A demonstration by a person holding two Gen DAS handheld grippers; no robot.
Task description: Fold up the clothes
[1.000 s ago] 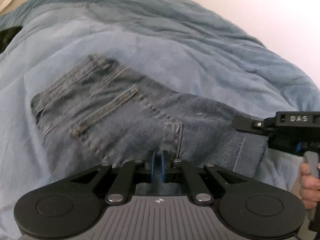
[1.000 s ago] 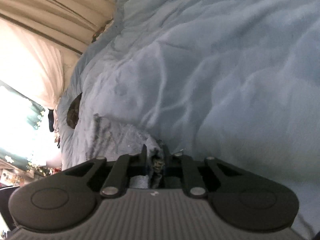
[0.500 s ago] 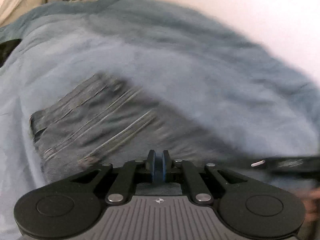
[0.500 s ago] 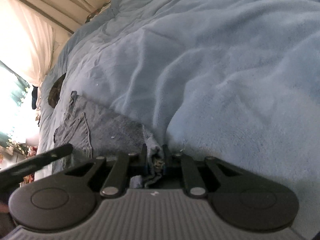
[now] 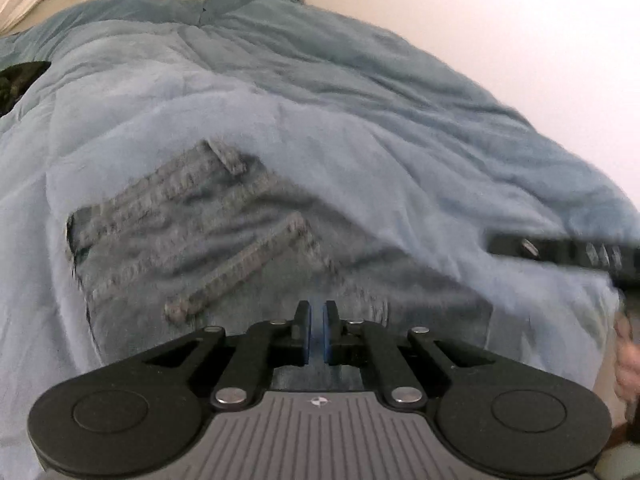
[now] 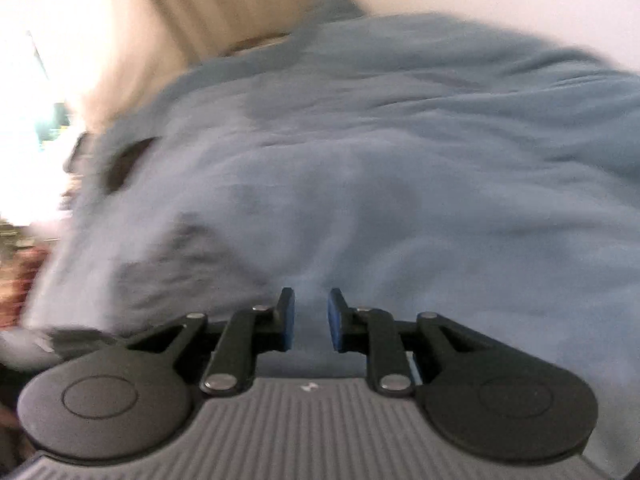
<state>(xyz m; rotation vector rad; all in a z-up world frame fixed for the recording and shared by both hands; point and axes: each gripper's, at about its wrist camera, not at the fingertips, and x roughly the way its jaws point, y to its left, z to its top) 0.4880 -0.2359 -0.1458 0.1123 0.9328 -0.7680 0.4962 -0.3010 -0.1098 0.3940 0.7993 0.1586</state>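
Note:
Folded blue jeans (image 5: 224,248) lie on a light blue blanket (image 5: 360,120), waistband and seams toward the left. My left gripper (image 5: 316,332) sits at their near edge, its blue pads nearly touching, with denim pinched between them. The right gripper (image 5: 560,252) shows as a blurred black bar at the right edge, above the jeans' right end. In the right wrist view the right gripper (image 6: 311,320) is open with nothing between its fingers, hovering over the blanket (image 6: 400,200). The jeans (image 6: 172,280) are a dark blur to its left.
A dark object (image 5: 20,80) lies on the blanket at far left, also seen in the right wrist view as a dark patch (image 6: 124,164). Beige curtains (image 6: 224,4) and a bright window are behind the bed. A hand (image 5: 626,360) is at the right edge.
The right gripper has opened, dropped the jeans' edge and swung away to the right. The jeans' right part now lies lower and flatter. The left gripper keeps its hold.

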